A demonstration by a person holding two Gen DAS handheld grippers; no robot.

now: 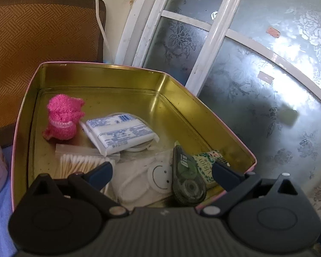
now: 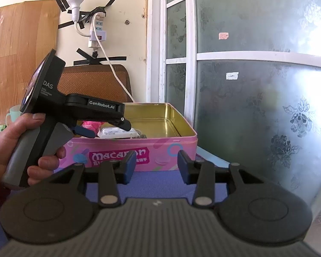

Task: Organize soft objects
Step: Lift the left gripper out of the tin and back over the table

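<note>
Right gripper (image 2: pixel 156 164) faces pink tin (image 2: pixel 160 147) lettered "Macaron"; left gripper (image 2: pixel 109 128) reads "GenRobot.AI".

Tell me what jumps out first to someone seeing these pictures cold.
The open pink tin with its gold inside, sitting on the blue cloth by the frosted window, grabs the eye. Inside it, a bright pink knit toy stands at the back left beside a white packet. The left tongs hang open over the tin's near end, above the cotton swabs and tape dispenser.
</note>
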